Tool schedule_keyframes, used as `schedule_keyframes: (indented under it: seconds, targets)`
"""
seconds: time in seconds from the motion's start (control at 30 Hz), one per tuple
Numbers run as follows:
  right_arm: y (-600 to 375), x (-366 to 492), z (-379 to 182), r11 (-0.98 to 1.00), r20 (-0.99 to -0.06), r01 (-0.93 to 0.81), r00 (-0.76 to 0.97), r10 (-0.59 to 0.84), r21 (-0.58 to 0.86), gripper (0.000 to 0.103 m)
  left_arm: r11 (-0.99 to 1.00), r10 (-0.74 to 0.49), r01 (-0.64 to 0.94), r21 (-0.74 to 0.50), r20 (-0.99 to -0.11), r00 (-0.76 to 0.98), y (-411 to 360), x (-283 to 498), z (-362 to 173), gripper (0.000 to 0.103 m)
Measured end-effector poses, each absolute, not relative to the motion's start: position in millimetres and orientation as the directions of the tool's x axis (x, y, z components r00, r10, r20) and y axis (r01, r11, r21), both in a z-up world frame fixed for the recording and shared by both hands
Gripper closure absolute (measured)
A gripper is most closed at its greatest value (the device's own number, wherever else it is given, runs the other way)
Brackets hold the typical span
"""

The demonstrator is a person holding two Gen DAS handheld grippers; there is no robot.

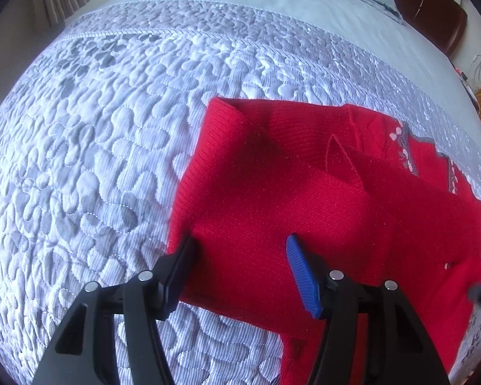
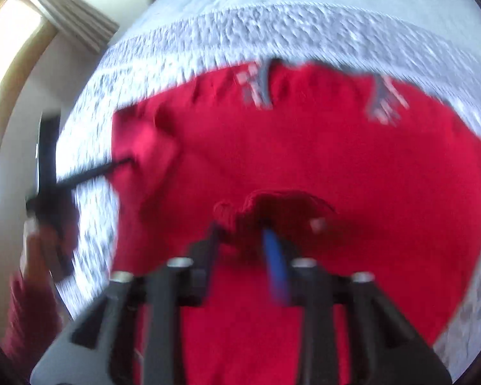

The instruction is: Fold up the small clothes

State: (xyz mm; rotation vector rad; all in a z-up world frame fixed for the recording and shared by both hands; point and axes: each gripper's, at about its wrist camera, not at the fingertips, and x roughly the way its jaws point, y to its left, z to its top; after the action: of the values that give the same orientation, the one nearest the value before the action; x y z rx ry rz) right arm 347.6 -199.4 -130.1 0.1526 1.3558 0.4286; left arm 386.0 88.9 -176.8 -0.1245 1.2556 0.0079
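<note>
A big bed [image 1: 96, 128] with a bumpy white and grey quilt fills the left side of the left wrist view. A red knitted sweater [image 1: 272, 192] lies on the quilt, toward the right side of the bed. The left hand-held gripper [image 1: 240, 243] points down at the sweater's near left corner. Its two fingers are spread wide apart, one black finger at the sweater's left edge and one blue finger [image 1: 303, 276] over the red cloth. The cloth between them lies flat and is not pinched. The sweater is bright red with a ribbed band along one end and small pink and grey patterns at its far right. A sleeve is folded over its middle. Its long side runs from the near left up to the far right. In the right wrist view, which is blurry, the sweater [image 2: 336, 147] spreads wide across the bed [image 2: 272, 25]. The right hand-held gripper [image 2: 240, 221] pinches a bunched-up lump of the red cloth near the sweater's middle. Far left, a hand [image 2: 35, 250] in a red sleeve holds the other gripper.
</note>
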Motion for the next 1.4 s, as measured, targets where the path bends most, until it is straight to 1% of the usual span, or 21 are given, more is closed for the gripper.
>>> schedule_keyframes:
  seconds: [0.1, 0.2, 0.27, 0.33, 0.5, 0.53, 0.63, 0.67, 0.7, 0.8, 0.87, 0.93, 1.03, 1.13, 1.27, 1.4]
  targets:
    - [-224.7, 316.9, -144.8, 0.930, -0.937, -0.197, 0.103, 0.335, 0.311, 0.060, 0.996, -0.041, -0.068, -0.065, -0.951, 0.305, 83.7, 382.2, -173.3, 0.042]
    - [-242.8, 308.0, -148.9, 0.935, -0.939, -0.163, 0.092, 0.332, 0.315, 0.060, 0.995, -0.054, -0.066, -0.078, -0.951, 0.305, 83.3, 377.4, -163.4, 0.042]
    - [-253.6, 316.7, -146.4, 0.930, -0.927, -0.123, 0.109, 0.359, 0.345, 0.060, 0.991, -0.083, -0.070, -0.110, -0.947, 0.310, 86.0, 373.8, -155.7, 0.040]
    - [-256.4, 321.2, -150.1, 0.918, -0.913, -0.090, 0.098, 0.395, 0.387, 0.059, 0.990, -0.087, -0.079, -0.118, -0.946, 0.313, 88.0, 373.0, -151.6, 0.038]
    - [-255.3, 335.1, -189.6, 0.878, -0.880, 0.046, 0.024, 0.475, 0.476, 0.059, 0.989, -0.082, -0.092, -0.118, -0.940, 0.330, 97.8, 366.9, -142.6, 0.038]
    - [-253.8, 338.4, -193.6, 0.869, -0.871, 0.067, 0.026, 0.490, 0.491, 0.060, 0.988, -0.081, -0.094, -0.119, -0.940, 0.332, 99.6, 365.4, -141.3, 0.038]
    - [-250.8, 347.1, -196.7, 0.837, -0.841, 0.082, 0.042, 0.540, 0.542, 0.068, 0.990, -0.064, -0.096, -0.102, -0.938, 0.340, 105.2, 361.6, -137.4, 0.038]
    - [-247.7, 350.0, -197.9, 0.838, -0.841, 0.077, 0.044, 0.539, 0.541, 0.080, 0.990, -0.058, -0.099, -0.098, -0.938, 0.342, 105.9, 362.4, -137.9, 0.038]
    - [-244.9, 352.8, -199.6, 0.836, -0.839, 0.073, 0.041, 0.542, 0.544, 0.099, 0.990, -0.057, -0.104, -0.098, -0.938, 0.343, 106.4, 363.7, -138.5, 0.038]
    - [-242.1, 356.8, -197.3, 0.830, -0.833, 0.061, 0.044, 0.552, 0.554, 0.099, 0.987, -0.067, -0.117, -0.114, -0.936, 0.345, 108.6, 364.7, -139.5, 0.038]
    - [-247.9, 356.3, -182.3, 0.825, -0.824, 0.027, 0.076, 0.561, 0.564, 0.099, 0.987, -0.065, -0.116, -0.112, -0.936, 0.346, 108.7, 365.8, -139.6, 0.038]
    - [-261.7, 359.6, -156.1, 0.828, -0.821, 0.002, 0.132, 0.556, 0.561, 0.099, 0.986, -0.059, -0.123, -0.109, -0.934, 0.353, 108.6, 368.0, -139.0, 0.038]
    - [-291.5, 366.2, -121.2, 0.858, -0.838, -0.026, 0.202, 0.507, 0.513, 0.099, 0.984, -0.067, -0.132, -0.122, -0.930, 0.362, 105.5, 372.0, -137.8, 0.038]
    - [-326.1, 378.4, -91.2, 0.898, -0.863, -0.021, 0.265, 0.429, 0.440, 0.099, 0.987, -0.061, -0.114, -0.110, -0.929, 0.366, 93.2, 378.6, -139.7, 0.038]
    - [-363.1, 391.1, -86.0, 0.929, -0.899, 0.028, 0.266, 0.348, 0.368, 0.099, 0.993, -0.051, -0.082, -0.086, -0.933, 0.355, 65.6, 392.9, -147.6, 0.038]
    - [-380.5, 401.2, -112.7, 0.936, -0.921, 0.074, 0.218, 0.322, 0.345, 0.099, 0.997, -0.027, -0.061, -0.052, -0.938, 0.347, 36.1, 410.7, -156.7, 0.038]
